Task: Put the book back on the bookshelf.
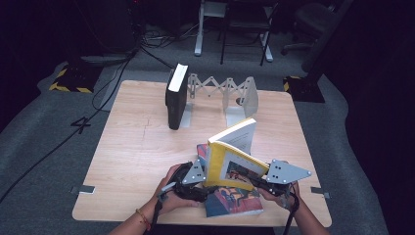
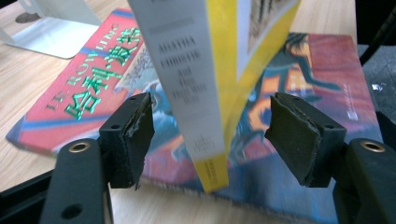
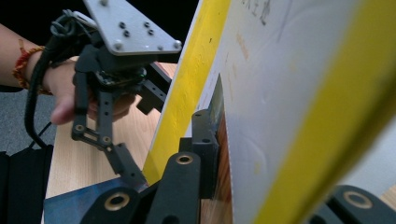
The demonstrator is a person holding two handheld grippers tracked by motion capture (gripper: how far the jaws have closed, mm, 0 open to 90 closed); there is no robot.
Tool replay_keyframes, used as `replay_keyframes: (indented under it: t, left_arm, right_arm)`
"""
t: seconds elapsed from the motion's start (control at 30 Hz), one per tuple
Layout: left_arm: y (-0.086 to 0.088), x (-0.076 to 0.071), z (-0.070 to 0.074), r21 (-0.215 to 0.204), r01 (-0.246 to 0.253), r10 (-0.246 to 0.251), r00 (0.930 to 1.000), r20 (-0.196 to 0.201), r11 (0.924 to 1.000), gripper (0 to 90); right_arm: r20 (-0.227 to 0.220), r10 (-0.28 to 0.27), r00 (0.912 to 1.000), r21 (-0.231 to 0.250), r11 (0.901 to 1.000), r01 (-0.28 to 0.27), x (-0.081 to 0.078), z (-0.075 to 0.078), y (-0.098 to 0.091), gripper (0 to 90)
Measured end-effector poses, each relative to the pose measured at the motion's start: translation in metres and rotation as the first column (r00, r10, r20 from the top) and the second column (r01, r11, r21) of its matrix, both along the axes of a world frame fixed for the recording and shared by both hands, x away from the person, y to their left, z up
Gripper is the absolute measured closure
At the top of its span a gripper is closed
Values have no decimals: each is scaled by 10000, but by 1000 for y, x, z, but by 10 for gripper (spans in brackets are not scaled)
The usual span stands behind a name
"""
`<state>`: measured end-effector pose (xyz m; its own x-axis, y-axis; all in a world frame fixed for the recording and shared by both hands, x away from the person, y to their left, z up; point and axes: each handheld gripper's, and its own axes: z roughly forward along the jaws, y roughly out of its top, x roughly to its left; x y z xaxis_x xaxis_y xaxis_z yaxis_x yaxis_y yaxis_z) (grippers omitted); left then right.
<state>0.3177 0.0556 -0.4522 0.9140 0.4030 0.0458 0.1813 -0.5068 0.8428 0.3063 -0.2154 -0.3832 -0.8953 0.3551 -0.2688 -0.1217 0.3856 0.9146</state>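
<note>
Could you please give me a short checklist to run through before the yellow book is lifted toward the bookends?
1. Right gripper clamped on the yellow book: ok; in the right gripper view its jaws sit on either side of the cover.
2. Left gripper closed on the spine: not ok; its jaws stand apart on either side, not touching.
3. Yellow book upright: not ok; it tilts, its lower edge resting on the red and blue book lying flat beneath.
4. Space free between the black book and the far bookend: ok.
5. Firmness of the right grip: cannot tell.
</note>
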Motion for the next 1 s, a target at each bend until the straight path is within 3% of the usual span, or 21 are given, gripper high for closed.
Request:
replay_keyframes:
  t: [0.13,0.33,0.47,0.63,0.83,1.0]
  left_arm:
    - [-4,4,4,-448,-66,72,9999,129,9990,350]
    - [-7,8,13,-1004,134,-84,9987,499,9949,485]
    - [-7,8,14,-1033,-38,97,9984,561,9946,557]
    - [-4,9,14,-1101,124,-60,9983,577,9938,656]
    - [-4,5,15,-1096,650,-579,9961,667,9918,734]
    - [-4,2,15,-1048,678,-607,9957,697,9922,740]
  right_arm:
    - [75,17,10000,-93,10000,-16,-2,0,-1,845]
    - [240,-224,9995,-91,9997,226,-5,2,-8,817]
    - [263,-583,9980,124,9982,580,-4,4,-19,783]
    - [196,-1392,9901,500,9892,1381,2,4,-39,682]
    - [-207,-2557,9665,733,9637,2566,14,-2,-49,479]
    - [-654,-2307,9708,484,9710,2340,20,-11,-43,374]
